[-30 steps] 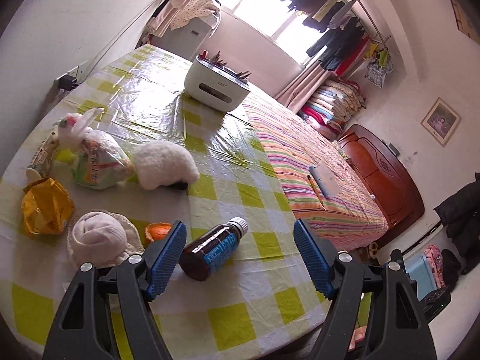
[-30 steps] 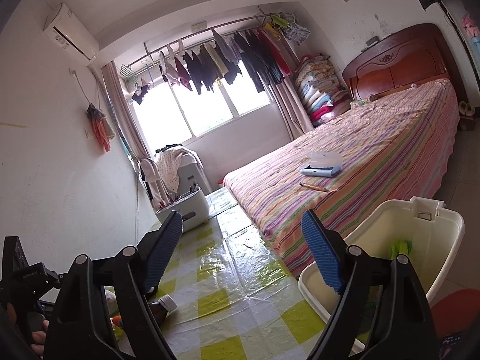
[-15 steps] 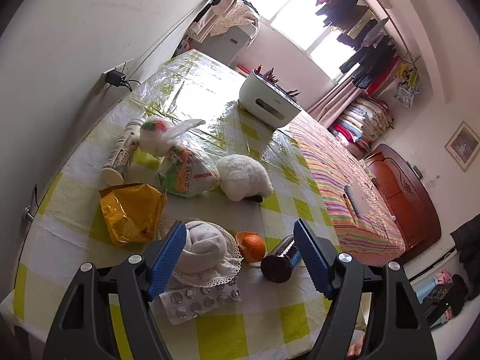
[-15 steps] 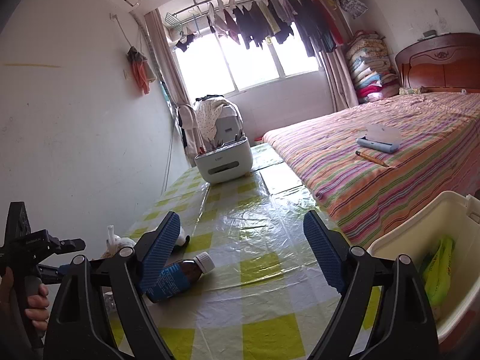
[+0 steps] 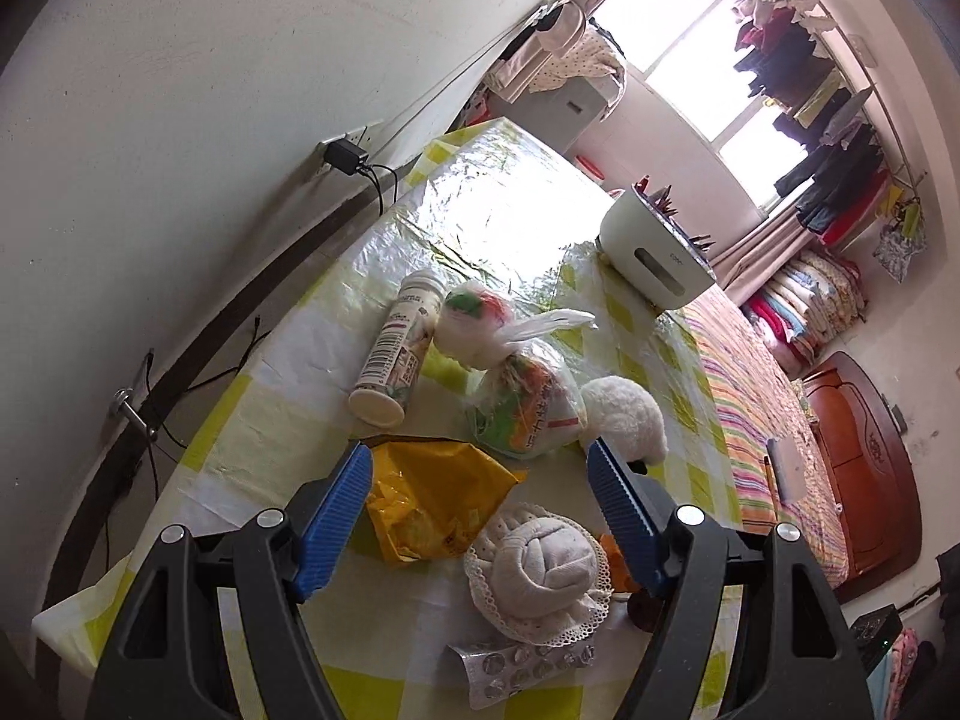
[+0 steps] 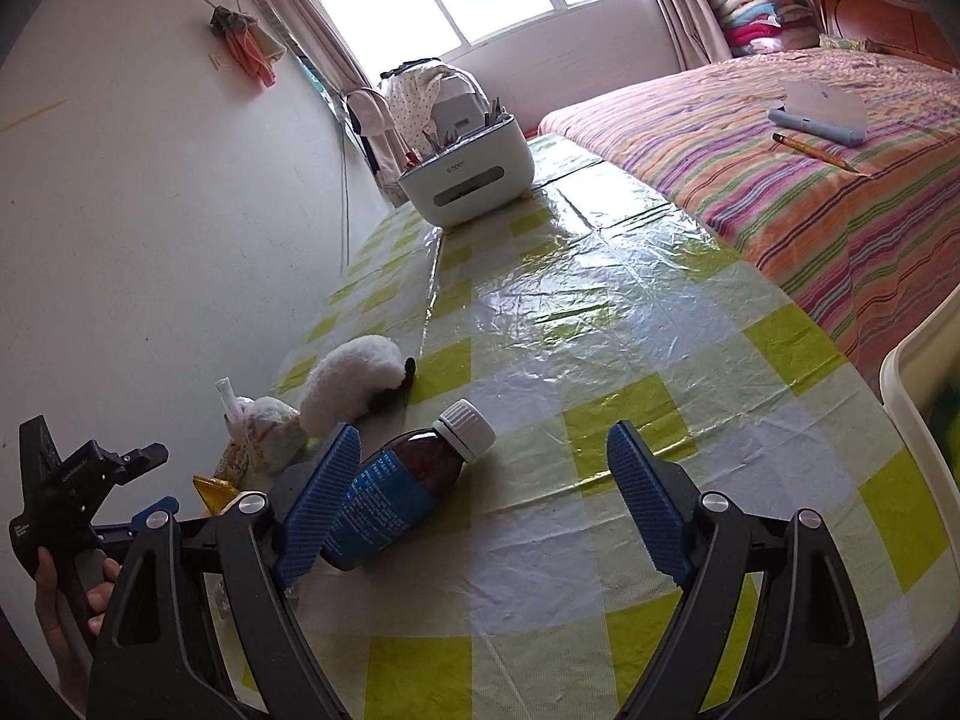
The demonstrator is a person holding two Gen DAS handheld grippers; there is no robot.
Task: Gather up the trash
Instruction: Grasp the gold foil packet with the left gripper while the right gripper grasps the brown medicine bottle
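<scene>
Yellow foil wrapper (image 5: pixel 432 498) is lying crumpled on the counter (image 5: pixel 288 396) between the gaping left tongs (image 5: pixel 480 510); closing could snag the rolled sock (image 5: pixel 540 564) touching it. Right tongs (image 6: pixel 480 501) are spread around a brown medicine bottle (image 6: pixel 408 486), which could roll. The white bin (image 6: pixel 912 396) is mostly cut off.

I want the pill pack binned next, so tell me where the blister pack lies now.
In the left wrist view the blister pack lies flat on the checked tablecloth at the bottom centre, just below the rolled sock on lace, between the open left gripper arms.
</scene>
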